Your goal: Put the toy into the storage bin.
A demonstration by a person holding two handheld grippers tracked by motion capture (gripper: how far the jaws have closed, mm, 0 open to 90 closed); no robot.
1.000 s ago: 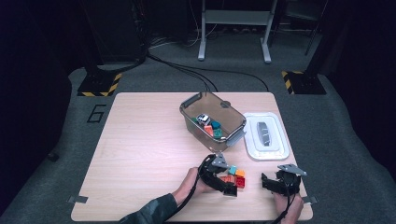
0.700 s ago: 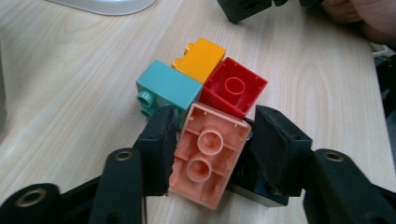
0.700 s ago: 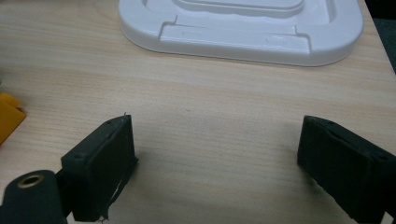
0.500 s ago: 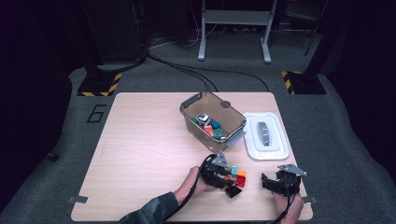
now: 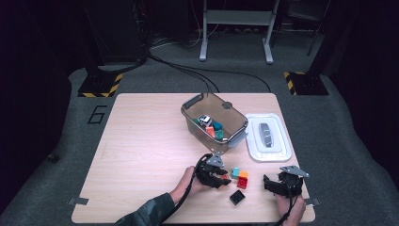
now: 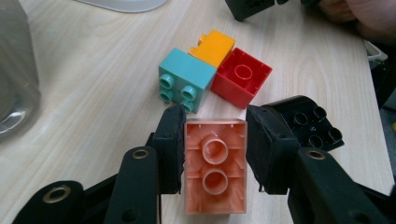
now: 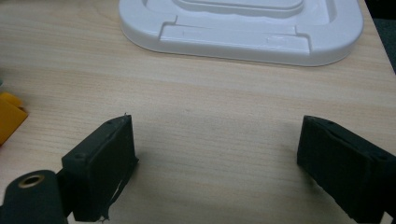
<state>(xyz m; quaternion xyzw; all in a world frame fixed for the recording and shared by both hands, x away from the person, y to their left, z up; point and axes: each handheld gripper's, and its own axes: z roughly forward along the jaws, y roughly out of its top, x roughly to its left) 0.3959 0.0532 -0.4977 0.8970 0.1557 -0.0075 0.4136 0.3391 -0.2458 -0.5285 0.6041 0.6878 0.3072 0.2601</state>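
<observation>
Five loose bricks (image 6: 215,172), one bin (image 5: 237,118), one lid (image 5: 274,151).

A pale wooden table (image 5: 141,155) sits brightly lit from above while the floor and room around it fall into near darkness. The high view is soft and grainy, fine detail lost. Both gripper views are sharper and evenly lit: soft shadows pool under the black jaws, a white lid (image 7: 243,28) shows mild glare, and a clear bin (image 6: 16,70) blurs at the frame edge.
</observation>
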